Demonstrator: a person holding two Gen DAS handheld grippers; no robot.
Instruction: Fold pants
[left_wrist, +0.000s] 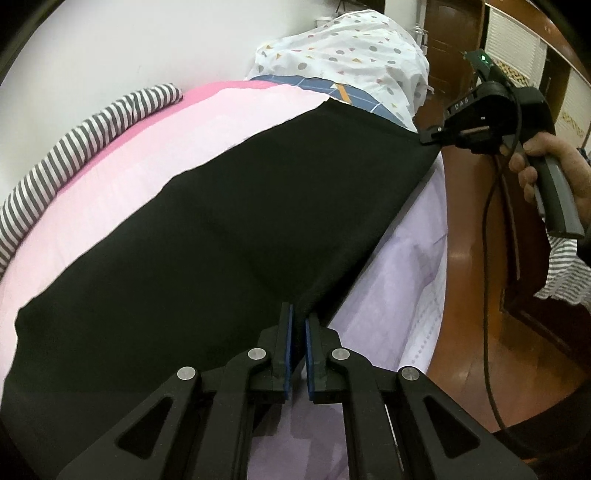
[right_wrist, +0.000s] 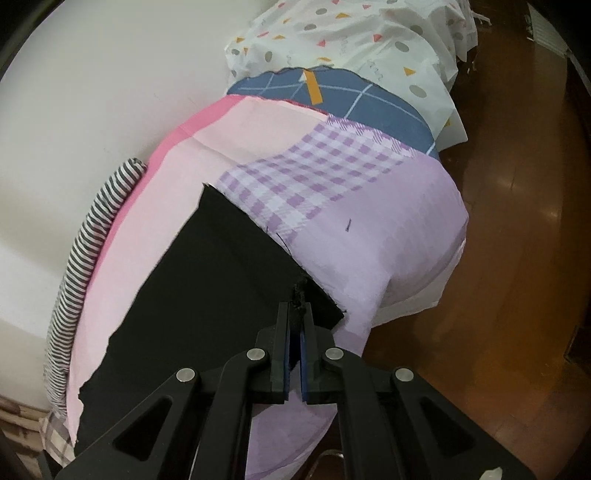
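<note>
The pants (left_wrist: 229, 229) lie flat along the bed's (left_wrist: 122, 155) near edge. The left gripper (left_wrist: 298, 314) and the right gripper (right_wrist: 295, 310) each pinch a near corner. Lifting both evenly should keep the fold's edge taut and straight.

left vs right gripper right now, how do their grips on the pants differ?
The left gripper pinches the black pants along a smooth side edge; the right gripper pinches a bunched, puckered bit near a corner. Beyond the left gripper the cloth runs long across the bed; beyond the right gripper less of it shows. Shared: both are shut on the pants and point downward.
</note>
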